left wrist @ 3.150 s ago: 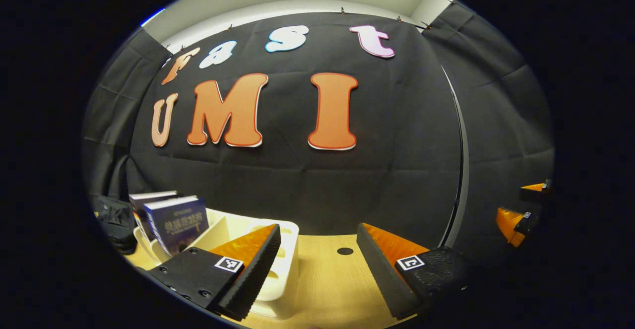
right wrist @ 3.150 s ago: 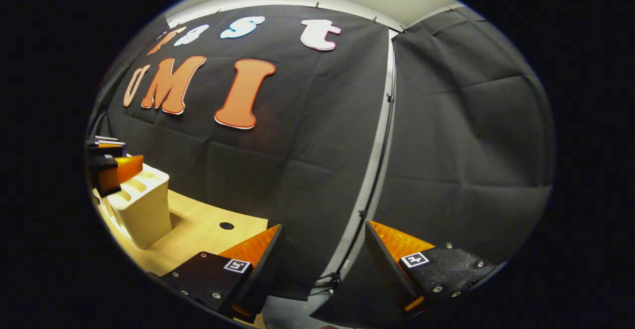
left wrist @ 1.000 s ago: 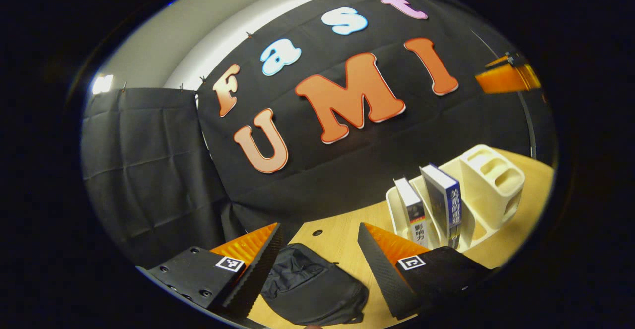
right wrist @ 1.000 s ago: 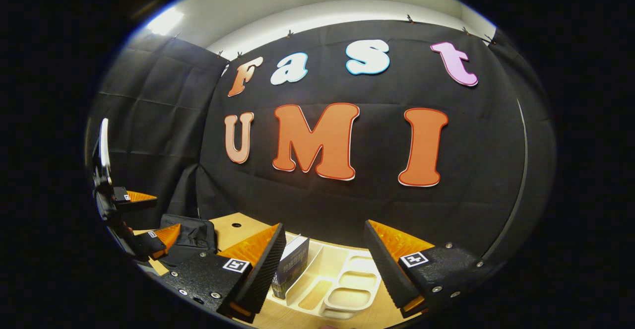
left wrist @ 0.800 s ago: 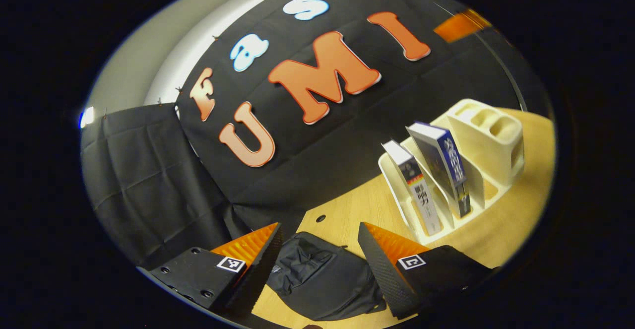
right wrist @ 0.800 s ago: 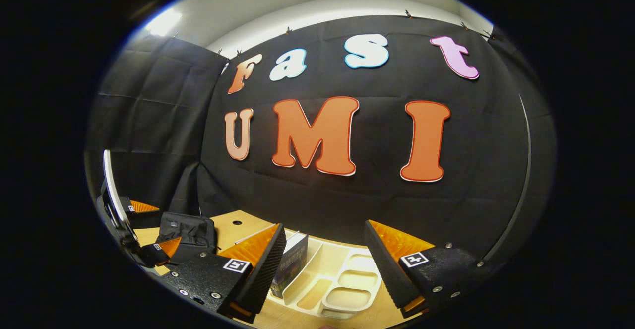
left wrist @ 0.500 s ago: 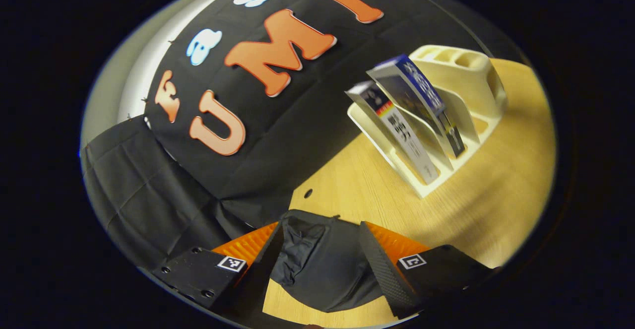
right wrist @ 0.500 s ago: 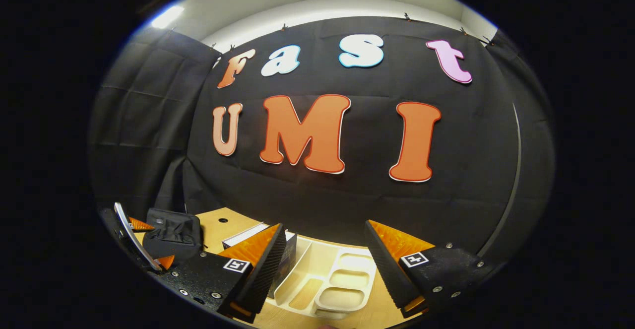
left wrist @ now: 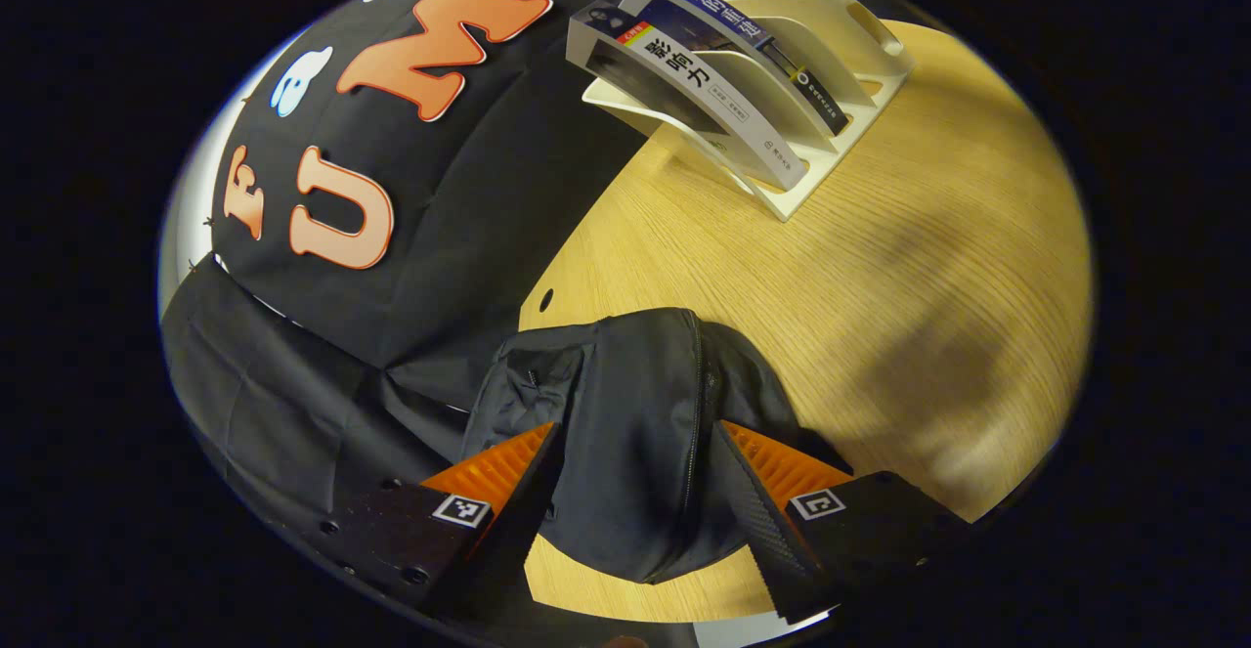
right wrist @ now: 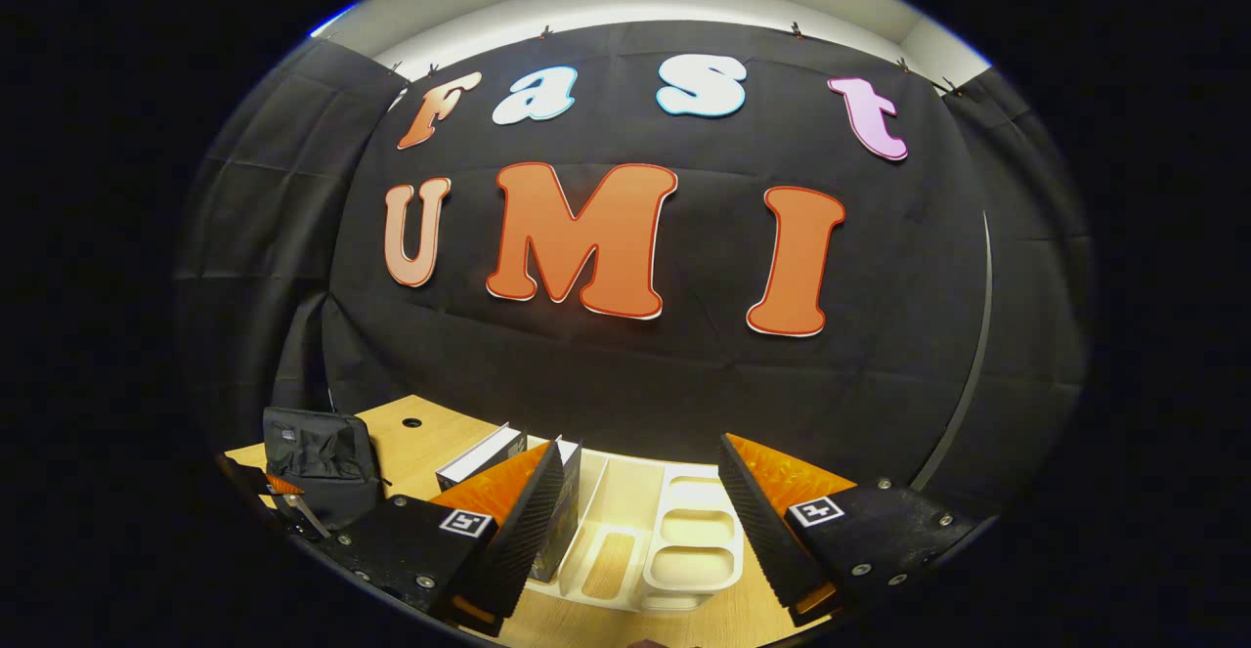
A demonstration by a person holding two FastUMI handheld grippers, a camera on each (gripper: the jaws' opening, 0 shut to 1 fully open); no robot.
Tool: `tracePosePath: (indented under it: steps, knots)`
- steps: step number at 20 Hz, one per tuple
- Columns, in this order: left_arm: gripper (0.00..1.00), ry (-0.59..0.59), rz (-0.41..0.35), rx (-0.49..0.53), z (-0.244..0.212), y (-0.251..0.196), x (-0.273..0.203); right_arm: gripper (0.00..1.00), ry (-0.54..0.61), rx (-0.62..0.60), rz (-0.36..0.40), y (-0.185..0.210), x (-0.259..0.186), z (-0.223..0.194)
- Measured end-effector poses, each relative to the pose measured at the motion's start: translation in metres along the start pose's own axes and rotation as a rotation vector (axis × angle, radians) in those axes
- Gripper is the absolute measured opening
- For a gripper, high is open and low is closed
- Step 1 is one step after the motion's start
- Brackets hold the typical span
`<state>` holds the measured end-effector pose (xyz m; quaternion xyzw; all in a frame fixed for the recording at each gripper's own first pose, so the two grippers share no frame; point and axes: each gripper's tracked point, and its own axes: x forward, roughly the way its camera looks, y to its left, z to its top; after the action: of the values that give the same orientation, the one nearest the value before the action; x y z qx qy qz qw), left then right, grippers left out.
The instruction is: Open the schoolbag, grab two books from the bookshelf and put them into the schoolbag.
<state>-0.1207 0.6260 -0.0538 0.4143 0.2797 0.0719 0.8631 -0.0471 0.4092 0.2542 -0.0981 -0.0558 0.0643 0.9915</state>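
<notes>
A: Between the left claw [left wrist: 635, 477]'s spread fingers lies the bag [left wrist: 635, 433], slumped on the counter [left wrist: 880, 267]. The claw is released and grasps nothing; I can't tell whether the tips touch the cloth.

B: How will the bag handle?

A: Soft and limp, by the look of its folds. It seems light and will likely drag or bunch up when pulled. The zip [left wrist: 696, 404] runs along the top, just inside the claw's right finger. I'd take hold at the zip pull, but it's too small for me to find here.

B: So one claw may need to pin the cloth while the other draws the zip?

A: That's my guess. The bag looks zipped shut, so opening comes first.

B: And the right claw [right wrist: 640, 516]?

A: Also released and empty, held over the shelf [right wrist: 684, 540]. In the left gripper view the shelf [left wrist: 831, 140] stands well apart from the bag, at the far side of the counter.

B: The books?

A: Two of them, leaning in the shelf's slots: a white book [left wrist: 709, 106] and a blue book [left wrist: 753, 37] beside it. They look stiff, with probably glossy, slippery covers. I'd pinch each across its covers near the top edge, where it stands free of the dividers.
</notes>
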Motion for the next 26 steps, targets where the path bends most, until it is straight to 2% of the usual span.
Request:
tracePosePath:
  steps: [2, 5, 9, 10, 11, 12, 13, 14, 16, 18, 20, 26]
  knots:
    - [0.95, 0.022, -0.008, 0.008, -0.005, -0.002, 0.003, 0.94, 0.004, -0.012, 0.0, 0.003, 0.001, -0.001]
    - [0.94, 0.014, 0.042, 0.057, 0.003, 0.017, 0.002, 0.94, -0.002, -0.01, 0.001, 0.004, 0.0, 0.002]
    - [0.85, 0.014, 0.06, 0.053, 0.006, 0.042, 0.016, 0.94, 0.003, -0.005, -0.004, 0.004, 0.005, 0.001]
    - [0.79, 0.033, 0.049, 0.044, 0.002, 0.042, 0.022, 0.94, 0.007, 0.003, -0.001, 0.005, 0.005, 0.002]
    - [0.65, 0.041, 0.029, 0.037, 0.002, 0.04, 0.029, 0.94, 0.009, 0.004, 0.001, 0.007, 0.006, 0.002]
    - [0.69, 0.044, 0.005, 0.028, 0.003, 0.039, 0.033, 0.94, 0.013, -0.001, 0.005, 0.01, 0.008, 0.002]
    - [0.63, 0.044, -0.014, 0.018, 0.005, 0.04, 0.034, 0.94, 0.02, -0.01, 0.011, 0.013, 0.01, 0.002]
    - [0.39, 0.039, -0.042, 0.014, 0.006, 0.042, 0.035, 0.94, 0.032, -0.017, 0.022, 0.018, 0.013, 0.001]
    - [0.27, 0.038, -0.126, -0.003, 0.01, 0.045, 0.033, 0.94, 0.064, -0.019, 0.05, 0.031, 0.02, -0.002]
    - [0.11, 0.031, -0.157, -0.031, 0.014, 0.063, 0.03, 0.94, 0.111, -0.017, 0.05, 0.041, 0.029, -0.005]
    - [0.08, 0.02, -0.18, -0.052, 0.02, 0.083, 0.03, 0.94, 0.156, 0.004, 0.061, 0.055, 0.039, -0.007]
    - [0.07, -0.045, -0.259, -0.068, 0.034, 0.14, 0.025, 0.94, 0.323, 0.07, 0.135, 0.105, 0.069, -0.009]
